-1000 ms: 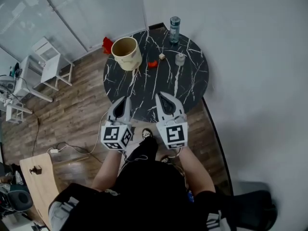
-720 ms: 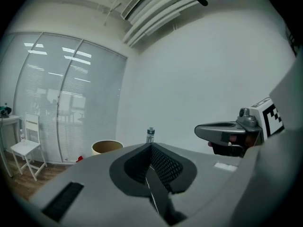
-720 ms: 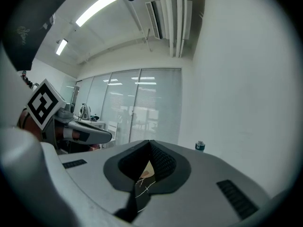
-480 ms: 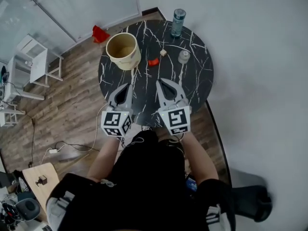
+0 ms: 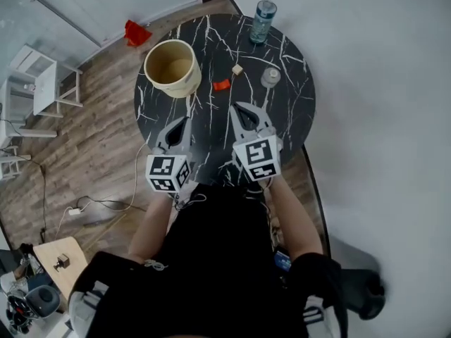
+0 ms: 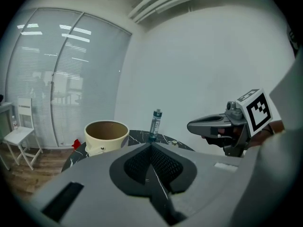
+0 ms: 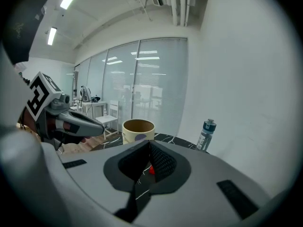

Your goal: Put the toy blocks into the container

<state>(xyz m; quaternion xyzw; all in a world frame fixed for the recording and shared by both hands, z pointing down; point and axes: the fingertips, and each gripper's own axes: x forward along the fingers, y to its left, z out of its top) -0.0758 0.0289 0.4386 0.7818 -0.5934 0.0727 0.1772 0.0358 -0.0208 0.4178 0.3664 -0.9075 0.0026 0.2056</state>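
On the round black marble table [image 5: 289,115] lie a red block [image 5: 221,84] and a small beige block [image 5: 237,70]. A cream bucket-like container [image 5: 170,67] stands at the table's left, its mouth open and upright; it also shows as the container [image 6: 106,135] and the container [image 7: 138,130]. My left gripper [image 5: 182,123] is shut and empty over the table's near left. Shut and empty too, my right gripper [image 5: 239,109] hovers just short of the red block [image 7: 151,170], which shows through its jaw window.
A water bottle [image 5: 261,22] stands at the table's far edge, a small clear jar [image 5: 270,77] right of the blocks. A red object [image 5: 136,33] lies on the wood floor beyond the container. A white wall lies to the right, white chairs [image 5: 44,90] at the left.
Both grippers have moved forward and down over the table, toward the blocks. Jaws stayed shut.
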